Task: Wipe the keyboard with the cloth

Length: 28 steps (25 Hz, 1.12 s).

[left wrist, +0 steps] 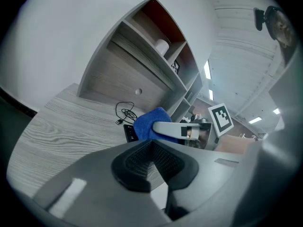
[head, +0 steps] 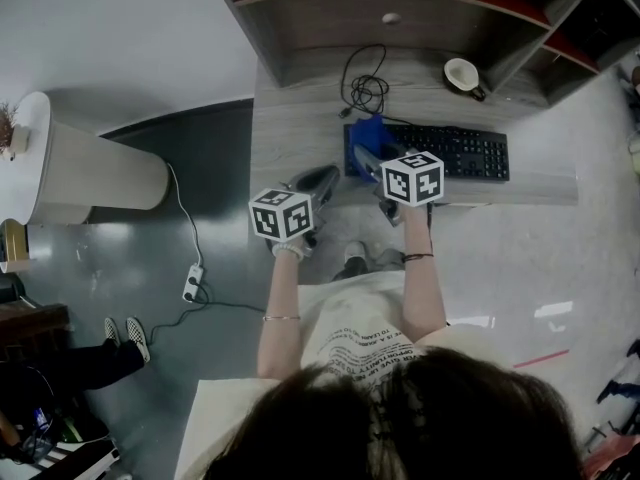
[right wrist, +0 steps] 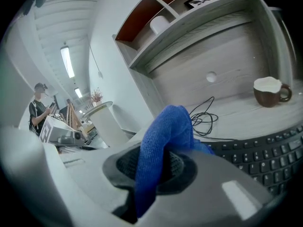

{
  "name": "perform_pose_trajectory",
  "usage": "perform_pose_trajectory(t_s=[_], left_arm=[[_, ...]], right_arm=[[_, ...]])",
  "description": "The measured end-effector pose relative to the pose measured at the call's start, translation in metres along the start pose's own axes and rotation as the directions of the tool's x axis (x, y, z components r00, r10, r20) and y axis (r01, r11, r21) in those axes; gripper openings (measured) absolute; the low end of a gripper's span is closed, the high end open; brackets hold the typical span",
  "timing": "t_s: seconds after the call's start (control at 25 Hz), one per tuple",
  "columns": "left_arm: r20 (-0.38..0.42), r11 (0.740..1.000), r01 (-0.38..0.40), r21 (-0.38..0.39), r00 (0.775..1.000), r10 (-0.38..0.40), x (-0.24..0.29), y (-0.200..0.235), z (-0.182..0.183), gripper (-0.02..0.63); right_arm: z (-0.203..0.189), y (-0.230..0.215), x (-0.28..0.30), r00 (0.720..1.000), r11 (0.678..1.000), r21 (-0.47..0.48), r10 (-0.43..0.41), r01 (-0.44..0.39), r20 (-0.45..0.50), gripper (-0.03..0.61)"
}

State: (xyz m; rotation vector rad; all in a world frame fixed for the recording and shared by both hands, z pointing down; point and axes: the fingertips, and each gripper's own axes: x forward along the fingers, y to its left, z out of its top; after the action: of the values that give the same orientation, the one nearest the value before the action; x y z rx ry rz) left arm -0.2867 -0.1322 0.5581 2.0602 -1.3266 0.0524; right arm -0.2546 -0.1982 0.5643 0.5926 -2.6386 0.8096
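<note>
Left gripper [left wrist: 154, 162]: jaws closed pad to pad, nothing between them; tips over the front of the tabletop [head: 300, 118], left of the keyboard [head: 450, 153], angled forward and toward the right; contact with the tabletop not discernible.
Right gripper [right wrist: 151, 169]: jaws clamped on the cloth [right wrist: 165, 141]; tips at the left end of the keyboard, pointed forward and slightly left.
Cloth: blue, bunched; one fold pinched between the right gripper's pads, the rest heaped above and ahead of the tips; in the head view lying over the keyboard's left end.
Keyboard: black, lying across the tabletop near its front edge, to the right of both grippers; left end under the cloth, remaining keys uncovered.
Left arm: forearm bare, stretched forward from the body, hand [head: 288, 250] wrapped on the grip below the marker cube; thin band on the forearm.
Right arm: forearm bare, stretched forward roughly parallel to the left arm and reaching a little further; dark band at the wrist.
Spacing of grippers: side by side, near but apart; right gripper and cloth visible just ahead in the left gripper view.
Cable [head: 365, 88]: black, loosely coiled on the tabletop behind the cloth.
Mug [head: 462, 75]: brown, white inside, upright at the back of the tabletop, beyond the keyboard's right half.
Shelves [right wrist: 189, 27]: rising at the back of the tabletop.
</note>
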Motion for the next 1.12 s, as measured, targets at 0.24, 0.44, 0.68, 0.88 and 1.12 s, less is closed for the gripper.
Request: perform_pose_trajectory(t_s=[0.24, 0.44, 0.68, 0.88, 1.12], left_arm=[[0.011, 1.000, -0.017, -0.003, 1.000, 0.017, -0.009, 0.006, 0.001, 0.002], [0.026, 0.999, -0.035, -0.012, 0.999, 0.035, -0.015, 0.010, 0.002, 0.002], [0.059, 0.998, -0.067, -0.005, 0.996, 0.067, -0.016, 0.009, 0.010, 0.002], [0.121, 0.994, -0.109, 0.004, 0.987, 0.108, -0.021, 0.010, 0.019, 0.002], [0.223, 0.986, -0.165, 0.008, 0.962, 0.159, -0.024, -0.002, 0.033, 0.002]], right_arm=[[-0.001, 0.011, 0.010, 1.000, 1.000, -0.005, 0.026, -0.026, -0.007, 0.058], [-0.002, 0.023, 0.018, 0.998, 0.998, -0.023, 0.062, -0.062, -0.023, 0.058], [0.003, 0.034, 0.021, 0.993, 0.992, -0.033, 0.120, -0.120, -0.025, 0.058], [0.008, 0.042, 0.017, 0.983, 0.982, -0.052, 0.181, -0.181, -0.020, 0.058], [0.023, 0.049, 0.001, 0.968, 0.964, -0.094, 0.251, -0.250, -0.004, 0.058]])
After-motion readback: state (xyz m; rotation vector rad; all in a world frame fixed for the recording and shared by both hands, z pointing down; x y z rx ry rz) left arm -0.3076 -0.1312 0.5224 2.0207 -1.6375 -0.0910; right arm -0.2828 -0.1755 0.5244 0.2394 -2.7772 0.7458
